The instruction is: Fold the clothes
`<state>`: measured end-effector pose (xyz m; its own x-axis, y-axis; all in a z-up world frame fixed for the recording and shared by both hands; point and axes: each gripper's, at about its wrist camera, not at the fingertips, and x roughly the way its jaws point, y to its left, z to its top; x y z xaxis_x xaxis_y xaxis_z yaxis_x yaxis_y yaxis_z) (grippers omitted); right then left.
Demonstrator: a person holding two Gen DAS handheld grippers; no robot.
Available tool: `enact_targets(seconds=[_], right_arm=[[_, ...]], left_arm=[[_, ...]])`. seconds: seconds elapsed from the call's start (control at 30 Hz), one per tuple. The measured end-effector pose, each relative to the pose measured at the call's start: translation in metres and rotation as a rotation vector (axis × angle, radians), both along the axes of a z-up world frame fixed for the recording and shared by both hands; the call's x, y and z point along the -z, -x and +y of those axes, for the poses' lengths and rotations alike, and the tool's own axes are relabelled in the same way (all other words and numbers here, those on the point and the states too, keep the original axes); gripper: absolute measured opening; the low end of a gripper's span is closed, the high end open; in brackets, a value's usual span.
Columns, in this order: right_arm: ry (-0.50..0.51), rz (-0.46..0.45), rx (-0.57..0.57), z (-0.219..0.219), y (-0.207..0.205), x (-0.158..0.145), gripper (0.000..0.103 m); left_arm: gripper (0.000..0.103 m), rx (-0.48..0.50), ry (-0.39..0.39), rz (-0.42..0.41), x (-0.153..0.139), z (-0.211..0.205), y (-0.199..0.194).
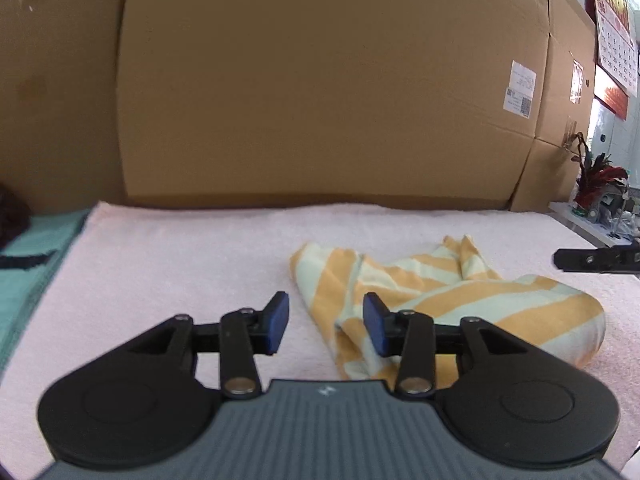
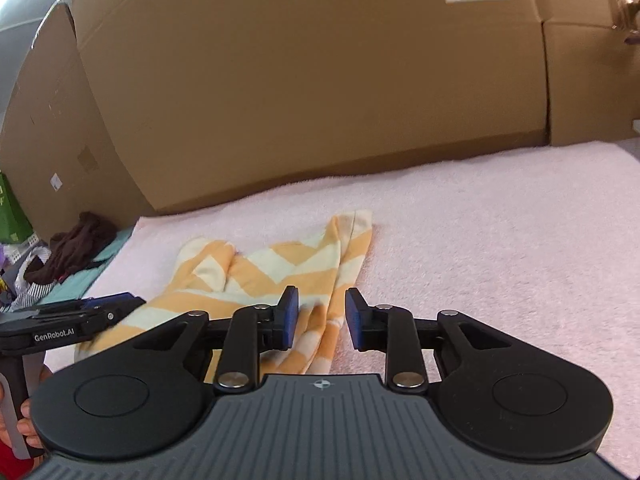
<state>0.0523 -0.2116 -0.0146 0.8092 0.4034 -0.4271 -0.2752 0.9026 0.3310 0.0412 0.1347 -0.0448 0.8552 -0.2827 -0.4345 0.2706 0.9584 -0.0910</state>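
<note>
Pink towel (image 1: 200,248) covers work surface, big cardboard boxes (image 1: 320,80) behind. Orange/cream striped garment (image 1: 460,296) lies crumpled on towel, centre-right in left wrist view. Left gripper (image 1: 326,326) low over garment's near-left edge, jaws wide, nothing between. Right gripper (image 2: 321,318) over garment's near-right edge, jaws apart, empty. Dark clothes pile (image 2: 76,248) far left, off towel. Plant (image 1: 596,176) at right.
</note>
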Motion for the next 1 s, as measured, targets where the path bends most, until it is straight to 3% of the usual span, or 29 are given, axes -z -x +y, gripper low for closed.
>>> enact_targets(seconds=[0.1, 0.23, 0.27, 0.37, 0.43, 0.5, 0.67, 0.77, 0.83, 0.93, 1.0], right_arm=[[-0.026, -0.076, -0.044, -0.002, 0.02, -0.017, 0.026], [-0.04, -0.049, -0.157, 0.03, 0.019, -0.013, 0.022], [-0.028, -0.037, -0.179, 0.04, 0.017, -0.01, 0.022], [0.003, 0.053, -0.091, 0.043, -0.003, 0.01, 0.018], [-0.004, 0.09, -0.046, 0.039, -0.013, 0.022, 0.015], [-0.053, 0.098, -0.019, 0.028, -0.014, 0.028, 0.0], [-0.088, 0.102, 0.002, 0.025, -0.008, 0.026, 0.0], [-0.075, 0.022, 0.002, 0.022, 0.013, 0.011, 0.006], [-0.069, -0.012, -0.039, 0.023, 0.026, 0.005, 0.008], [-0.045, 0.014, -0.071, 0.032, 0.026, 0.013, 0.009], [-0.038, 0.043, -0.036, 0.027, 0.018, 0.023, 0.005]], left_arm=[[0.041, 0.038, 0.028, -0.042, -0.014, -0.004, 0.017], [0.037, 0.093, 0.043, -0.078, -0.024, -0.019, 0.034], [0.037, 0.106, 0.02, -0.055, -0.018, -0.03, 0.029], [0.037, 0.097, -0.032, 0.047, 0.007, -0.05, 0.006], [0.038, 0.089, -0.007, 0.086, 0.014, -0.047, -0.006], [0.041, 0.087, 0.003, 0.108, 0.018, -0.047, -0.013], [0.041, 0.082, -0.036, 0.068, 0.011, -0.044, -0.001], [0.045, 0.065, -0.04, 0.008, 0.004, -0.032, 0.017], [0.046, 0.107, -0.004, 0.023, 0.005, -0.03, 0.021], [0.047, 0.099, -0.052, 0.044, 0.015, -0.039, 0.018], [0.051, 0.084, -0.043, 0.063, 0.021, -0.038, 0.013]])
